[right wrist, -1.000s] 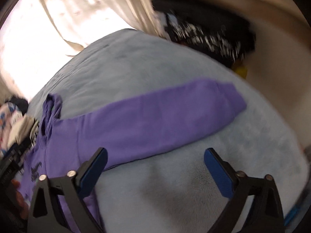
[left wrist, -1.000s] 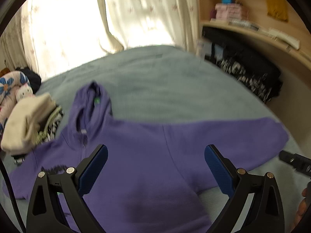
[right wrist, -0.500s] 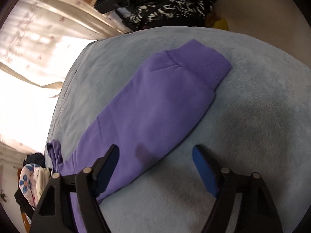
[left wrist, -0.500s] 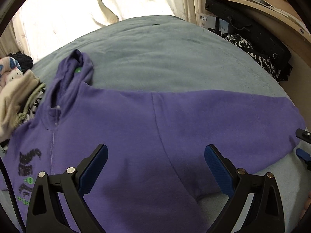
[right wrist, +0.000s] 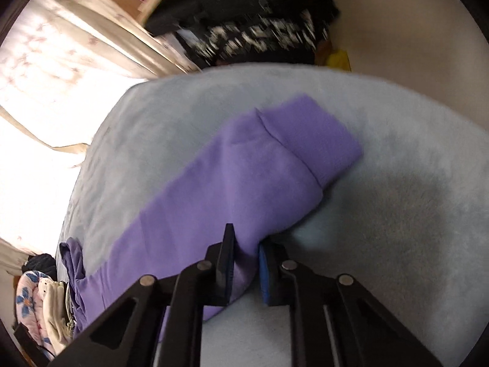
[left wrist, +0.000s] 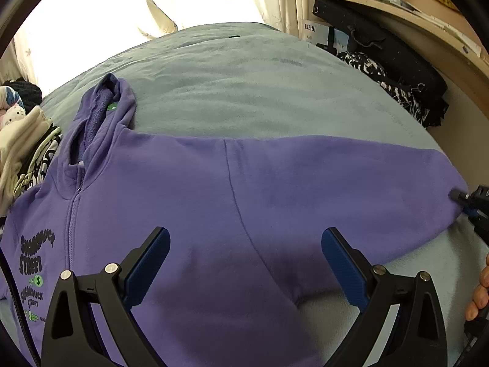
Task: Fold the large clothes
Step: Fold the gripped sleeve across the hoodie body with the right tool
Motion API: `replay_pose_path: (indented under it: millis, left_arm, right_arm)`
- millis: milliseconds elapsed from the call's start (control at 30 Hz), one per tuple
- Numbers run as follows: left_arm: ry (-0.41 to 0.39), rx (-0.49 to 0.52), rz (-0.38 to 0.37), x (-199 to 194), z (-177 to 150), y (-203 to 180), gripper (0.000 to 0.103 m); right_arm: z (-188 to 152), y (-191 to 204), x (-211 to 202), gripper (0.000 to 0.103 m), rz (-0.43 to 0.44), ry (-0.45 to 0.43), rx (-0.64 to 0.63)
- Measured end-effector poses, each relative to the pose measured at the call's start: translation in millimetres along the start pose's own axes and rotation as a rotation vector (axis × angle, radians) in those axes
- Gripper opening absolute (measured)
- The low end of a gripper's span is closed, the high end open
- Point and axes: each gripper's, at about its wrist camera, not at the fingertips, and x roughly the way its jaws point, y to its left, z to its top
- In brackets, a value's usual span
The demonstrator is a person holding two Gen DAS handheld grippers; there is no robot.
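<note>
The purple zip hoodie (left wrist: 189,208) lies face up and spread flat on the grey-blue fleece blanket (left wrist: 244,85) that covers the bed, its hood (left wrist: 104,113) pointing toward the curtained window and its printed chest lettering (left wrist: 33,263) near the left edge of the left wrist view. No fold shows in it yet: the body is open and flat, and the sleeve (right wrist: 244,165) stretches straight out from the hoodie's shoulder seam, with its ribbed cuff (right wrist: 318,140) at the far end away from the hood. So the task looks to be at its very start, with the first sleeve fold only being set up. The right gripper (right wrist: 246,263) has just been closing, and its blue pads now pinch the lower edge of that sleeve partway along, with purple fabric bunched between the jaws. The left gripper (left wrist: 244,263) hangs over the hoodie's body beside the armpit, its jaws spread wide and nothing between them. Still to do, as I judge it: bring this sleeve across the chest, do the same with the other sleeve, which is out of view past the lettering, then fold the body and tuck in the hood. A pile of other clothes (left wrist: 21,150) sits just beside the hood.
</note>
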Motion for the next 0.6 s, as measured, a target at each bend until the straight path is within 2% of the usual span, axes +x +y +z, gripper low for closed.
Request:
replay_pose_path:
  millis: [100,200,300,367,433,500,567,600]
  left_arm:
    - [-0.008,-0.017,-0.01,-14.7,-2.1,10.3,0.099]
    - [-0.02,-0.038,-0.008,-33.4,-5.6,27.2,0.099]
    - [-0.044,-0.056,0.017,-52.1,-12.6,51.1,0.099]
    - [-0.049,-0.084,0.036,-61.3,-19.4,75.0,0.099]
    - [-0.038,-0.12,0.038,-63.9,-26.7,97.6,0.099]
    - [-0.01,-0.164,0.028,-60.8,-35.8,120.4,0.099]
    - [0.035,-0.206,0.009,-52.2,-45.9,141.2,0.099]
    - [0.051,-0.219,0.003,-48.9,-48.9,146.1,0.099]
  right_arm:
    - [-5.5,39.6,-27.9,0.012,0.085,-0.06,-0.099]
    - [-20.6,85.9,-50.0,0.012,0.177,-0.08,-0.221]
    - [-53.1,147.8,-65.0,0.012,0.28,-0.056,-0.39]
    - [-76.6,176.0,-62.2,0.012,0.303,-0.026,-0.47]
    - [-106.8,202.0,-48.8,0.012,0.301,0.019,-0.562]
    - [-138.2,219.3,-23.1,0.012,0.265,0.101,-0.635]
    - [-166.5,225.4,-3.0,0.014,0.211,0.172,-0.699]
    - [-184.5,227.0,15.6,0.015,0.152,0.228,-0.754]
